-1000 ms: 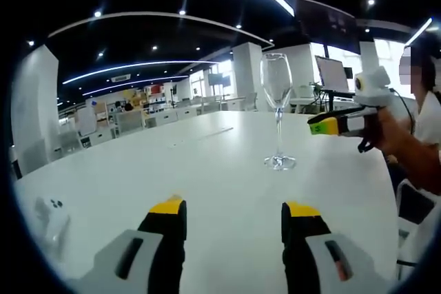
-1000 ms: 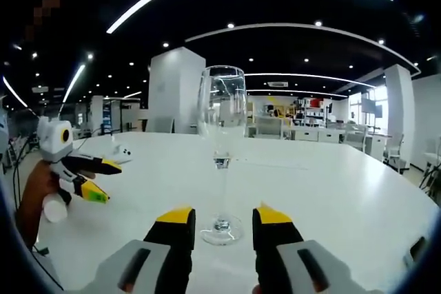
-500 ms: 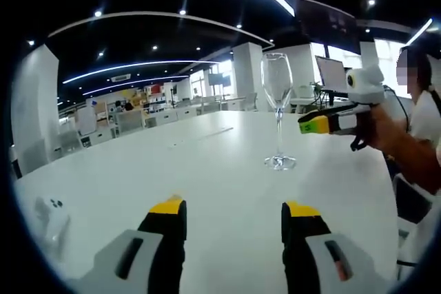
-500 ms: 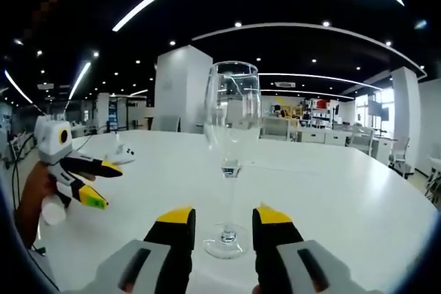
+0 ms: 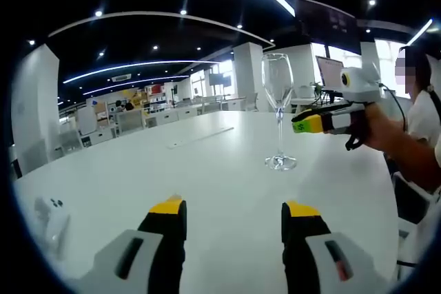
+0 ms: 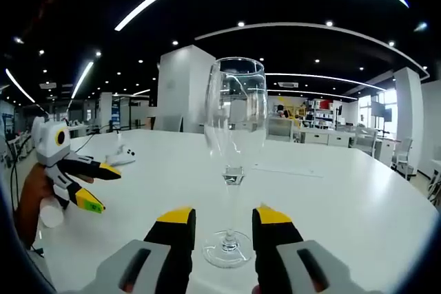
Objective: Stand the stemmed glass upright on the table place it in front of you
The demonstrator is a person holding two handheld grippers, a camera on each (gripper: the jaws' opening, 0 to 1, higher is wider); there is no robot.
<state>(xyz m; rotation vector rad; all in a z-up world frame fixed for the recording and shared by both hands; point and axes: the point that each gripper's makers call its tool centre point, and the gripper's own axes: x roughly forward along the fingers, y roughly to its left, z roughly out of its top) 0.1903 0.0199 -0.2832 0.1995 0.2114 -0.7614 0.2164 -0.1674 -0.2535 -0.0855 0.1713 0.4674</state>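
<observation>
**Right claw lined up on the glass stem**

The stemmed glass [image 6: 234, 163] stood upright on the white table [image 6: 344, 197], long axis vertical. The right claw [image 6: 220, 222] was spread, the stem rising dead ahead between its tips, foot just beyond. The left claw [image 5: 234, 213], also spread, held nothing and sat well back. Right was nearer.

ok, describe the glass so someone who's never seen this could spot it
Start at the big white table. Out on its open top stands the stemmed glass, upright on its round foot, clear and empty. It is the only tall thing there; the small white object by the edge lies low and opaque.
</observation>
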